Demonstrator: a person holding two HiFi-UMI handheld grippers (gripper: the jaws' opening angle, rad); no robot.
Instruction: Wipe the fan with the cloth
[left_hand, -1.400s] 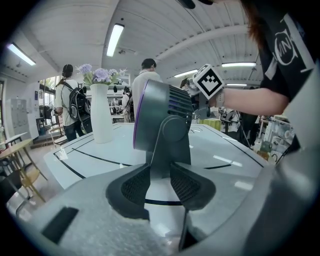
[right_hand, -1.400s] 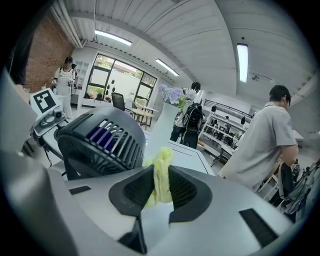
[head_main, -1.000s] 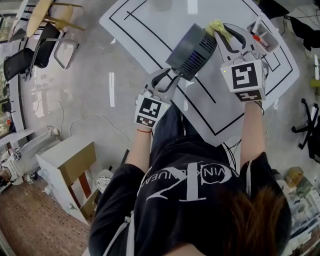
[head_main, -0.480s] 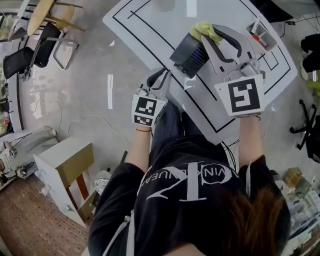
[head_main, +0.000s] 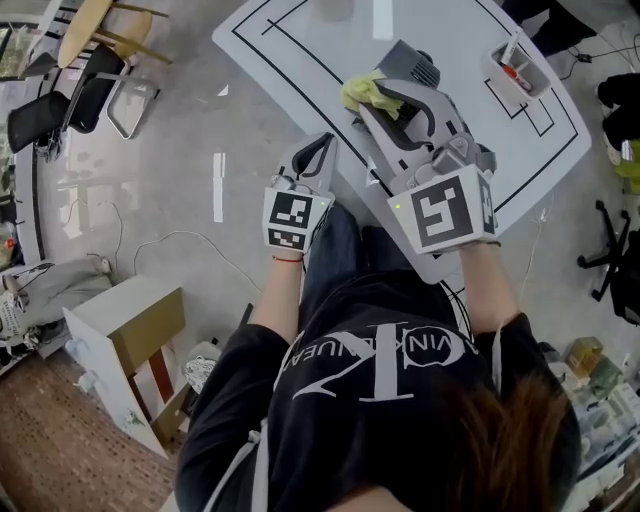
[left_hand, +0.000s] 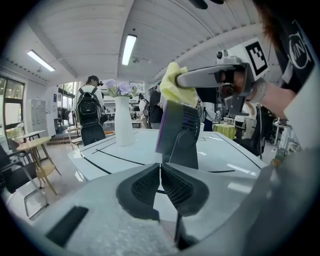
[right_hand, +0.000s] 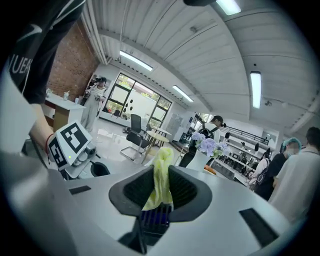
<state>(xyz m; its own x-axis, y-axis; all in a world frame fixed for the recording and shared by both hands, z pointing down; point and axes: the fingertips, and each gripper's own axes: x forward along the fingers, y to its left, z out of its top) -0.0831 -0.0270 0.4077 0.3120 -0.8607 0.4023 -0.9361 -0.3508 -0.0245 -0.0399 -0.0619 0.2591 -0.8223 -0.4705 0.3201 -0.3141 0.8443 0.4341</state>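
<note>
- Pinches yellow cloth (right_hand: 161, 165) tight in right gripper (head_main: 372, 97), at the top of the dark fan (left_hand: 177, 132).
- Holds left gripper (left_hand: 160, 176) shut, nothing between its jaws, at the near edge of the white table (head_main: 300, 50), short of the fan.
- Shows fan standing on the table, white vase (left_hand: 123, 120) of flowers beyond it.

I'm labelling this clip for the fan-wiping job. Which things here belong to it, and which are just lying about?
Belongs to the job: fan; yellow cloth, pinched in the right gripper.

Lying about: white vase of flowers; small white bin at the table corner; chairs on the floor.
</note>
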